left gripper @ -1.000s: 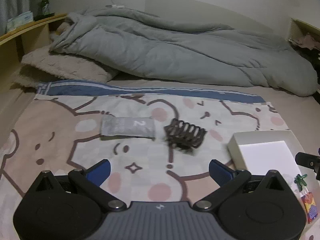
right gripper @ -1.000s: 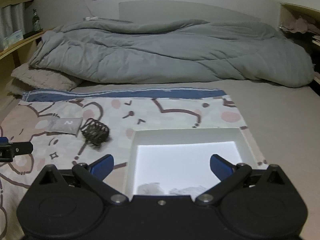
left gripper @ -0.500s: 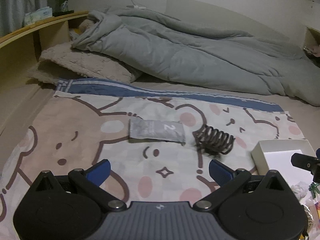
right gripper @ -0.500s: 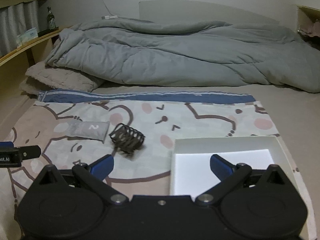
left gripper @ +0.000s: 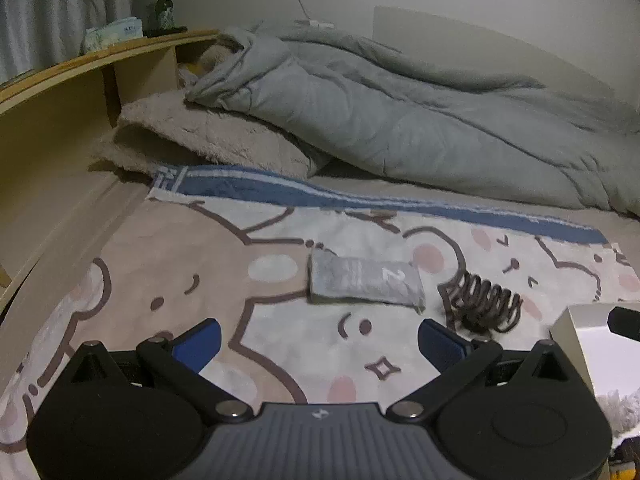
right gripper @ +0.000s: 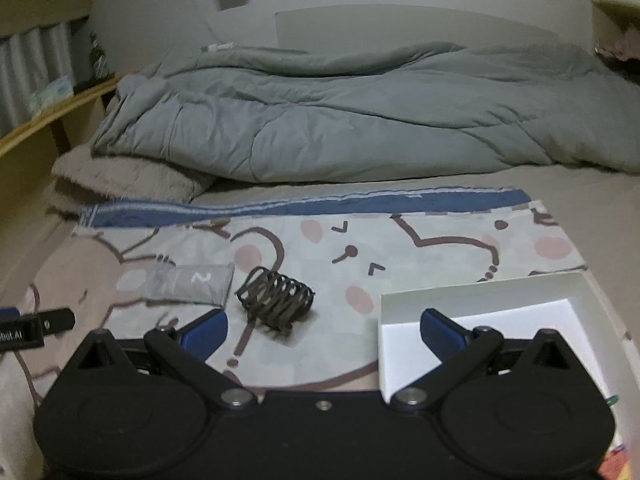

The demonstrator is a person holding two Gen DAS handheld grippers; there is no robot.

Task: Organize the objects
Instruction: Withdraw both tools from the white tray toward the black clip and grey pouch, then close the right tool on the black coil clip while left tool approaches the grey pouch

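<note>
Grey duvet (right gripper: pixel 360 120) heaps across the bed's far side, leaving your cartoon-print blanket (left gripper: pixel 200 280) as the working surface. On it sits the white box (right gripper: pixel 480 292), open-topped, likely for collecting. The grey sachet marked 2 (left gripper: pixel 364 280) and brown hair claw (right gripper: pixel 276 300) lie just beside each other. Your left gripper (left gripper: pixel 320 340) and right gripper (right gripper: pixel 324 330) both hover spread wide, holding nothing.

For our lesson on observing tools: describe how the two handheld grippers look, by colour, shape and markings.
Both are matte black. The left gripper has a ribbed grey centre with a small logo, round side housings, silver pivot pins and blue fingertips. The right gripper is alike, its centre plain black.
</note>
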